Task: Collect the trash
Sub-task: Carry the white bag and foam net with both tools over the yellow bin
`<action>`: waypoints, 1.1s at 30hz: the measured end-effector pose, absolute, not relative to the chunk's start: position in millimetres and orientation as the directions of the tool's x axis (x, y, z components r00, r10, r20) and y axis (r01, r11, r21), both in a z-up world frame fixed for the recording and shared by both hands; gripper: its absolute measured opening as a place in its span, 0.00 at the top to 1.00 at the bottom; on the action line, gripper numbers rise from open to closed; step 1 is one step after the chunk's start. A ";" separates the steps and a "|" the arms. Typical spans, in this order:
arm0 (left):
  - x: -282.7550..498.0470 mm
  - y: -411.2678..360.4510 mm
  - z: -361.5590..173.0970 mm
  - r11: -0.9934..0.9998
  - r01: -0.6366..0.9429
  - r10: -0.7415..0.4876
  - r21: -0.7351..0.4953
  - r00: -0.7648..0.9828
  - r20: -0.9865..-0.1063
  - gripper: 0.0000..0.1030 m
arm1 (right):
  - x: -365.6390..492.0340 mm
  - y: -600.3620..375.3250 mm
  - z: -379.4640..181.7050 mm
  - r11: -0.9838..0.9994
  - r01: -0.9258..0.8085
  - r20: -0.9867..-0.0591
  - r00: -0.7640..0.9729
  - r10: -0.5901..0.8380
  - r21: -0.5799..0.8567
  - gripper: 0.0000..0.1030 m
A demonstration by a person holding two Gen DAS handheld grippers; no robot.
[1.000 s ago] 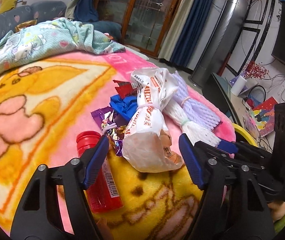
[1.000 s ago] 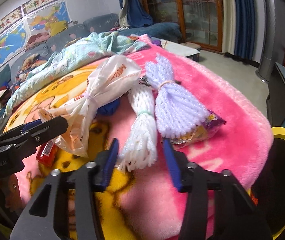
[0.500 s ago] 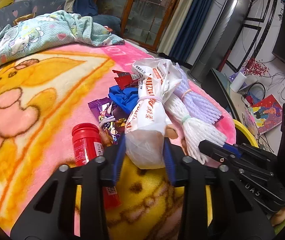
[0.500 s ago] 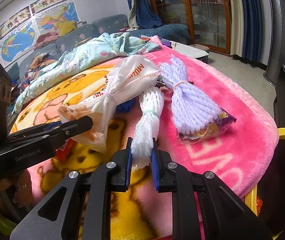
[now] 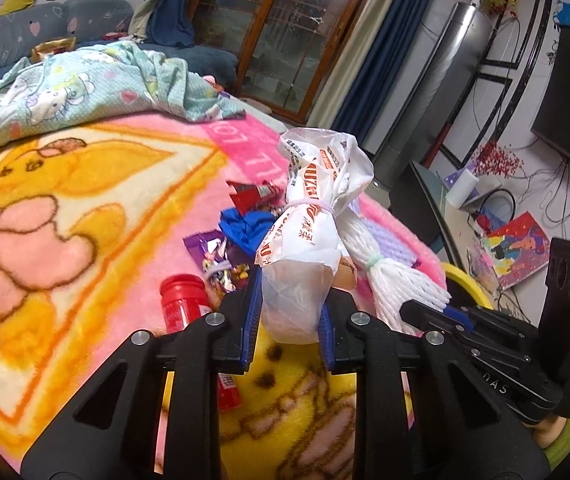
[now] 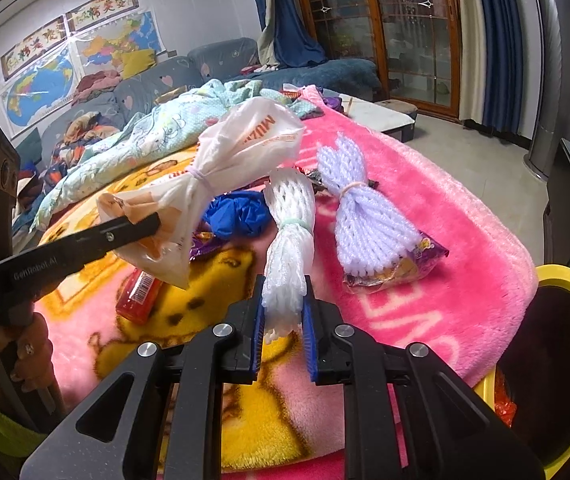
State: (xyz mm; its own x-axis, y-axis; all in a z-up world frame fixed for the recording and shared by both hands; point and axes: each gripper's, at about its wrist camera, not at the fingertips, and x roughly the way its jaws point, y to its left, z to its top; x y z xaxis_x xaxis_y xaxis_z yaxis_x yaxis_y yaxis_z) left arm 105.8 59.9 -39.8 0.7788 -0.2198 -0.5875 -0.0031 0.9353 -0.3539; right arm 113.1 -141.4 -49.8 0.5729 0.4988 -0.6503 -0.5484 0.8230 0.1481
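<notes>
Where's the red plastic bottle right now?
The red plastic bottle lies on its side on the pink-and-yellow fleece blanket, left of centre in the right wrist view, just below the tied white plastic bag.

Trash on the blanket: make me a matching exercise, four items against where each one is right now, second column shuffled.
Items:
1. white plastic bag
2. white foam net
3. purple foam net
4. red bottle

Places:
A. lying on a snack wrapper on the blanket
B. clamped in the right gripper
C. lying on the blanket beside the left gripper's finger
D. between the closing jaws of the left gripper

Pairs: 1-D, 2-B, 3-A, 4-C
</notes>
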 end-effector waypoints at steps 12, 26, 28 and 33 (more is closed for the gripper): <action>97.1 54.1 -22.4 0.929 0.023 -0.236 -0.370 0.807 -0.541 0.88 | 112.1 -160.6 -34.6 0.847 -0.513 -0.630 0.612 0.477 0.143 0.85; 90.8 24.4 -4.6 0.918 0.106 -0.301 -0.383 0.814 -0.497 0.88 | 116.3 -209.3 -15.3 0.895 -0.417 -0.597 0.681 0.424 0.160 0.85; 91.9 17.7 -2.9 0.916 0.120 -0.312 -0.382 0.812 -0.494 0.88 | 116.7 -216.2 -13.3 0.902 -0.403 -0.593 0.692 0.412 0.156 0.85; 95.6 2.5 -1.2 0.914 0.156 -0.339 -0.376 0.802 -0.491 0.88 | 116.5 -234.4 -5.9 0.921 -0.359 -0.575 0.725 0.378 0.152 0.85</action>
